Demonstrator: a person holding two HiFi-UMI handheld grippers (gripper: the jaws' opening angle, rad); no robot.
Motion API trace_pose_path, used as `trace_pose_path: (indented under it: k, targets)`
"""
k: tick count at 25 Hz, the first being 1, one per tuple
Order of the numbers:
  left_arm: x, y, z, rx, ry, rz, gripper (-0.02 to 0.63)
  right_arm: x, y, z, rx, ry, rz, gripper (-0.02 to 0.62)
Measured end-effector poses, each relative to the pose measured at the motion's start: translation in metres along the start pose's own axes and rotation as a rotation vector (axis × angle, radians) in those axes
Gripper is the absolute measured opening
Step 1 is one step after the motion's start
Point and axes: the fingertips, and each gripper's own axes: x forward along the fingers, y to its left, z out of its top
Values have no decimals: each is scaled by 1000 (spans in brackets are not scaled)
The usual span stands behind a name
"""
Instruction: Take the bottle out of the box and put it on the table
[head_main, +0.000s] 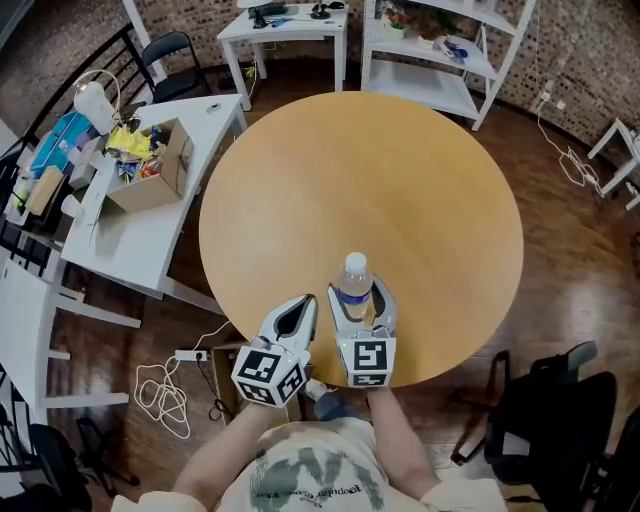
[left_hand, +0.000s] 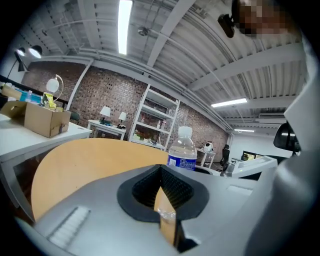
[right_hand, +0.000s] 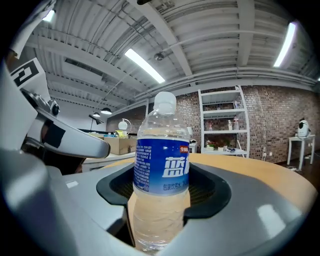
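Note:
A clear water bottle (head_main: 353, 283) with a blue label and white cap stands upright over the near part of the round wooden table (head_main: 370, 170). My right gripper (head_main: 360, 298) is shut on the bottle, one jaw on each side of its body. The right gripper view shows the bottle (right_hand: 161, 170) filling the gap of that gripper (right_hand: 162, 189). My left gripper (head_main: 305, 304) is shut and empty, just left of the bottle at the table's edge. From the left gripper (left_hand: 162, 174) the bottle (left_hand: 183, 152) shows beyond the jaws. The open cardboard box (head_main: 150, 165) sits on a white side table.
A white side table (head_main: 140, 240) at the left carries the box and clutter. White shelves (head_main: 440, 50) and a small white table (head_main: 285, 25) stand at the back. A black chair (head_main: 545, 420) is at the lower right; cables (head_main: 165, 395) lie on the floor.

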Motion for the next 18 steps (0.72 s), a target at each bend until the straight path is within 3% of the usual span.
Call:
trace_pose_path:
  k: [18]
  targets:
    - [-8, -14, -13, -2, 21, -30, -7, -18, -3, -21, 3, 43, -60, 313]
